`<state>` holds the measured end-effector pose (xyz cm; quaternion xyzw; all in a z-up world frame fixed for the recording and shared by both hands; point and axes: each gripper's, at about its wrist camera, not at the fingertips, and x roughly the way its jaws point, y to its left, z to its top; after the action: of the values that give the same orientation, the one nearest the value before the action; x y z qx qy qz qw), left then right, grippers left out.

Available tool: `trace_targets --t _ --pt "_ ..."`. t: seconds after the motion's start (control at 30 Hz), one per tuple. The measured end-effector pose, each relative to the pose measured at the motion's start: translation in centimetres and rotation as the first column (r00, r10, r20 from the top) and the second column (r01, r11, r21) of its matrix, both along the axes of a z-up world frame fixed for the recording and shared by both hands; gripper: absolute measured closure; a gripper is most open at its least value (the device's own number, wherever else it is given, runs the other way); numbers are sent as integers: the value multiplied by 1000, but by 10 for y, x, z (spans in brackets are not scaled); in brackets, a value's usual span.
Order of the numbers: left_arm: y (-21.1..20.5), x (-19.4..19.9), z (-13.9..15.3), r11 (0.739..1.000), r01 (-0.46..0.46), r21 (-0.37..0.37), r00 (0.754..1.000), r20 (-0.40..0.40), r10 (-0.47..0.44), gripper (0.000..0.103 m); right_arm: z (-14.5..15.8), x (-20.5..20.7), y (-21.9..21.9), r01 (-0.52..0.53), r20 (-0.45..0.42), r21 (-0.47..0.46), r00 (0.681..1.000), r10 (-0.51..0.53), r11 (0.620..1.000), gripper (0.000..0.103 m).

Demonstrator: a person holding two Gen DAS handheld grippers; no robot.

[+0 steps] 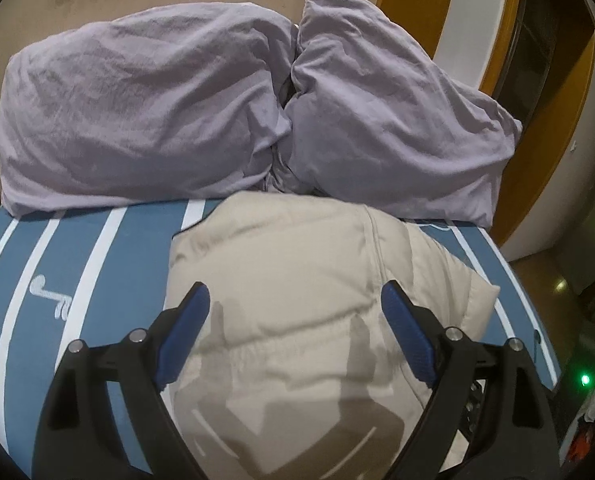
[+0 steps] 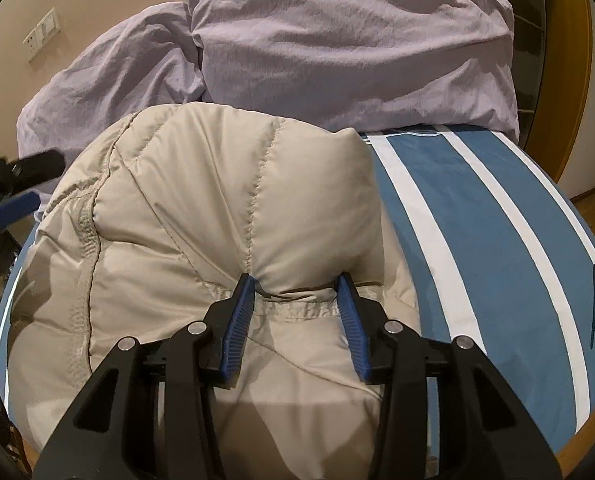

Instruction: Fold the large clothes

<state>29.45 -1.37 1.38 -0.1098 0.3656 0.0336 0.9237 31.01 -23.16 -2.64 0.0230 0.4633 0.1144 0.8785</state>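
**Puffy jacket on the bed, one gripper pinching a fold**

The right gripper (image 2: 296,286) has its jaws partly closed around a bulging fold of the beige quilted jacket (image 2: 201,208), pads pressing both sides. The left gripper (image 1: 296,304) hovers above the jacket (image 1: 297,280) with jaws spread wide, holding nothing. The jacket lies bunched on the blue-and-white striped bed (image 1: 109,264), just in front of two lilac pillows (image 1: 137,112) by the wall.
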Motion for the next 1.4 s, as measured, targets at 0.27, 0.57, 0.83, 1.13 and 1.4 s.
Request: trace_targets --t 0.27,0.57,0.83,1.13,1.4 --pt "-5 11 -25 998 -10 58 999 -39 12 8 -3 0 0 2 7 -3 1000 -2 1000 57" --pt "-7 17 -42 993 -14 117 998 -53 20 5 0 0 4 13 6 -24 1000 -12 1000 55" --pt "-2 19 -51 993 -16 117 998 -53 22 4 52 18 4 39 105 45 994 -43 998 29" --pt "-1 18 -52 992 -22 126 999 -36 27 3 40 68 32 40 97 -30 995 -37 999 30" --pt "-8 14 -53 991 -6 134 1000 -4 7 2 -7 60 27 61 125 -43 991 -55 997 30"
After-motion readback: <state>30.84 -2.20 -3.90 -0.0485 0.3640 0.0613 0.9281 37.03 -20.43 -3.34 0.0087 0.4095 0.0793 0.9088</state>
